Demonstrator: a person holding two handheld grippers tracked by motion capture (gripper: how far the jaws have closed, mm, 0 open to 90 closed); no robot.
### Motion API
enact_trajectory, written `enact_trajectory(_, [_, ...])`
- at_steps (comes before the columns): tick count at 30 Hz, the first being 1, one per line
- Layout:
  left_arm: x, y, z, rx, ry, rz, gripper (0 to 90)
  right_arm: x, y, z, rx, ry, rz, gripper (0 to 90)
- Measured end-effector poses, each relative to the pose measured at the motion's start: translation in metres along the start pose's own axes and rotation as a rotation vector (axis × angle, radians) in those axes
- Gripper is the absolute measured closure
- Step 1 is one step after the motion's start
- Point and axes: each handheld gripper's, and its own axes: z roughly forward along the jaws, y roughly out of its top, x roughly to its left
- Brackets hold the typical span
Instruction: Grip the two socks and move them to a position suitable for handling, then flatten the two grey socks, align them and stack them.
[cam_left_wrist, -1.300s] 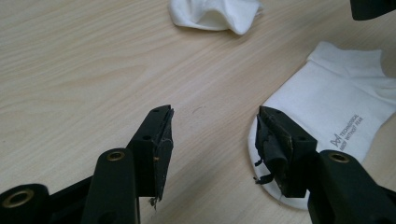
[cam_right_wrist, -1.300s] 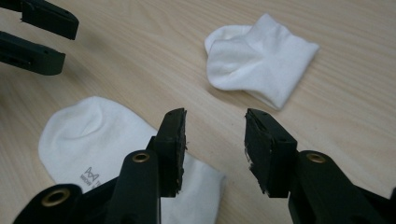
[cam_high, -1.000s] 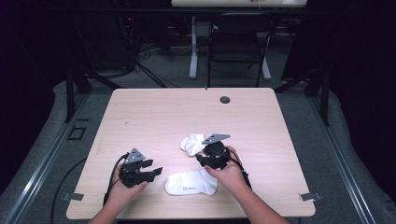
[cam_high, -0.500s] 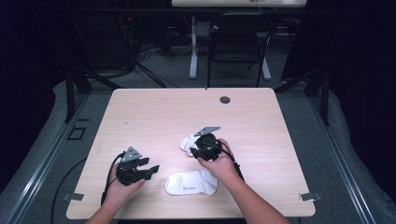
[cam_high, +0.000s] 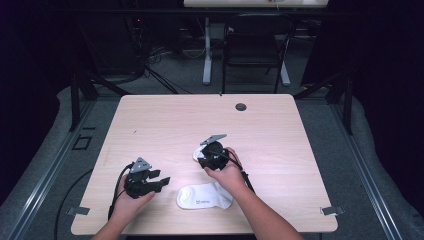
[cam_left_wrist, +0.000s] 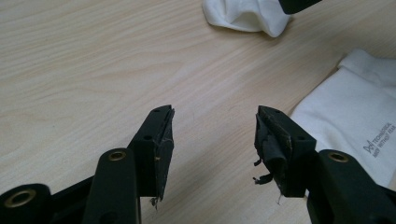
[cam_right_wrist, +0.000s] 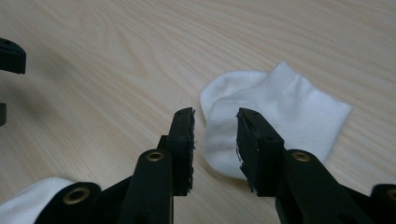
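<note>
Item: white socks, two counted. We record the far sock (cam_high: 199, 151), bunched, near the middle of the table (cam_high: 165, 120), largely under the right gripper (cam_high: 209, 156) in the high view; in the right gripper view the same sock (cam_right_wrist: 280, 112) lies flat on the wood with its ribbed cuff turned away, its rounded end showing in the gap between the two black fingers (cam_right_wrist: 183, 140). These fingers stand apart with nothing pressed between them; we see the sock beyond the tips, not clamped, so we list this gripper as released. The near sock (cam_high: 205, 196) lies flat by the table's front edge, between the two forearms, printed lettering up; the left gripper view shows it (cam_left_wrist: 355, 116) at the right, just beside that gripper's finger. Left gripper (cam_high: 159, 182): held low over bare wood left of the near sock, fingers (cam_left_wrist: 159, 140) parted and empty, having just been closing a little. Against the earlier frames: the right gripper has gone from the near sock's far edge forward onto the far sock, covering most of it; the left gripper and both socks have kept their places. Further count: two grippers, two hands, one dark round grommet (cam_high: 241, 106) near the table's far edge, one chair (cam_high: 252, 50) on the floor beyond.
</note>
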Motion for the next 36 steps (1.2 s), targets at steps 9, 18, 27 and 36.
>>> enact_trajectory(9, [0.001,0.0,0.0,-0.003,0.0,0.004,46.4,0.005,0.004,0.023,0.036,-0.044,-0.032,61.1])
enact_trajectory(18, [0.003,0.0,0.0,-0.007,-0.011,-0.015,46.2,0.004,0.003,0.03,0.069,-0.085,-0.024,78.8])
enact_trajectory(27, [0.002,0.0,0.0,-0.005,-0.012,-0.014,46.2,0.005,0.004,0.023,0.078,-0.067,-0.012,89.3])
enact_trajectory(36, [0.002,0.0,0.0,-0.013,-0.007,-0.012,46.1,0.01,0.006,0.015,0.075,-0.032,-0.013,89.7])
